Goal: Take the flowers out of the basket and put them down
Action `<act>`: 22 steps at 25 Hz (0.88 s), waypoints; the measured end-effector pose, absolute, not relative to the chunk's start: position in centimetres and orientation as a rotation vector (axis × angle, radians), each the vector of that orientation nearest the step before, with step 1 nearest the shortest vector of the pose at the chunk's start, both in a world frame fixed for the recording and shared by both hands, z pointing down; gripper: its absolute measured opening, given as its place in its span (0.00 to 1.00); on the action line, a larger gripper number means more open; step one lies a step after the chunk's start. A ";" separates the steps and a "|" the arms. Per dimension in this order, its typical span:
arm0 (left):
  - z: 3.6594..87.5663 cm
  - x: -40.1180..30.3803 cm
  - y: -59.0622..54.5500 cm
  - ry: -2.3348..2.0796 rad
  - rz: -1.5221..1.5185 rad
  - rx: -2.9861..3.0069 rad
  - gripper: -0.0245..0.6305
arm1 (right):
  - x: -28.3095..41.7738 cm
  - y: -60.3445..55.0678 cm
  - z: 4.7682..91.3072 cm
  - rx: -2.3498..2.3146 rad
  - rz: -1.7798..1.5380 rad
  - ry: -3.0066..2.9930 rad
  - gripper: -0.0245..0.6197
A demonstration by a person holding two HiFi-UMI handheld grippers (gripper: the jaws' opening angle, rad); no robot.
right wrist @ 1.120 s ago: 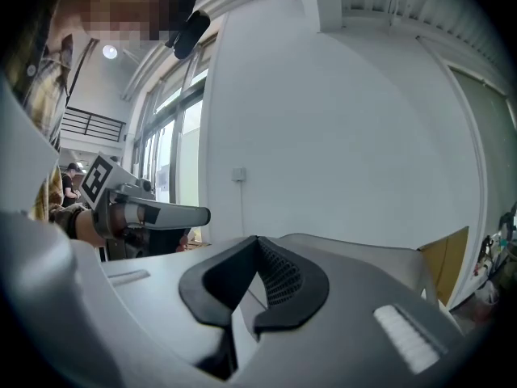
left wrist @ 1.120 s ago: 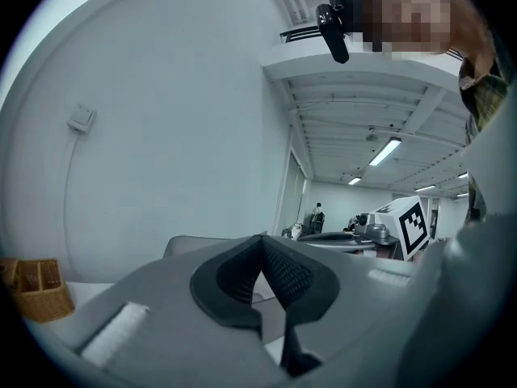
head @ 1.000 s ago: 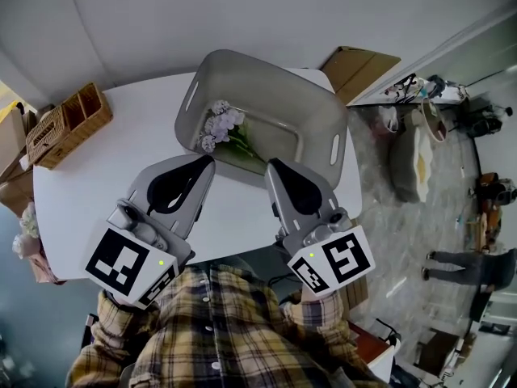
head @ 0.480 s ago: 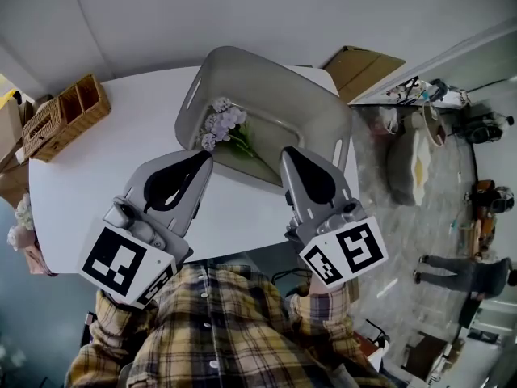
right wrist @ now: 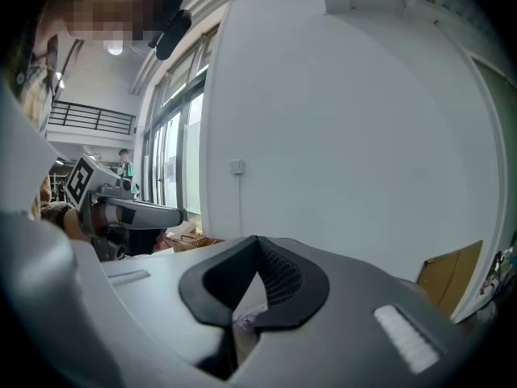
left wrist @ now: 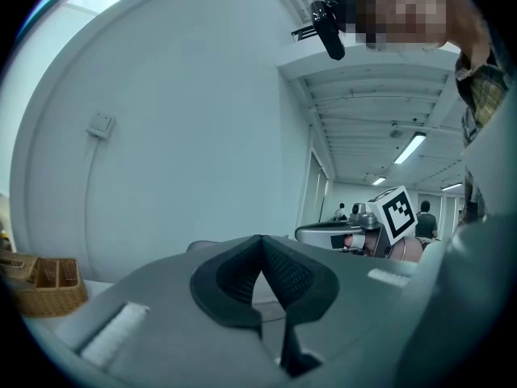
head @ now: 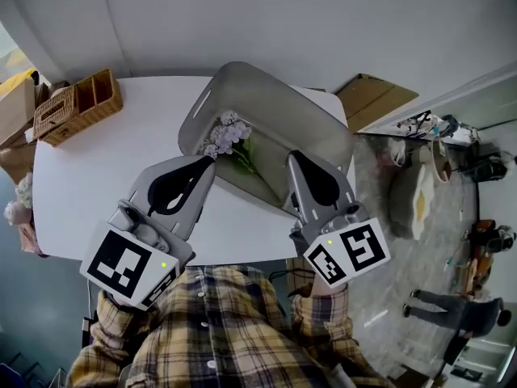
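The small lilac flower bunch with green stems [head: 229, 136], lying at the left end of the grey plastic basket [head: 303, 120], looks light, soft and crushable, so pinch the stems; the left gripper [head: 203, 162] and right gripper [head: 296, 157] hover near, jaws pressed together, empty.

Head view looks steeply down; gripper views seemingly face the wall [left wrist: 186, 136].

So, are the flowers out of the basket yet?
Not yet. Nothing is done: the flowers lie inside the grey basket. Nothing is in hand: the left tool and right tool are shut and empty, near the basket's rim. Left to do: grab the flowers, lift them out, set them on the white table.
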State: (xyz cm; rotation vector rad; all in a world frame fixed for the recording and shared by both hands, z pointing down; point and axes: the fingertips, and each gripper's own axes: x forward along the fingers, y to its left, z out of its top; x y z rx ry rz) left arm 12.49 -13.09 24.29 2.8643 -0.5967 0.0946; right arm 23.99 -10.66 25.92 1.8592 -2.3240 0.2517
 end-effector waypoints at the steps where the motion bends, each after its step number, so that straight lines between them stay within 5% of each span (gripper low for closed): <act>1: 24.2 12.5 -13.1 -0.609 0.091 2.865 0.06 | 24.1 -10.8 25.9 1.852 0.250 -2.329 0.05; 22: 24.6 12.4 -14.6 -0.770 0.084 2.835 0.06 | 25.5 -13.9 29.1 1.559 0.371 -2.352 0.05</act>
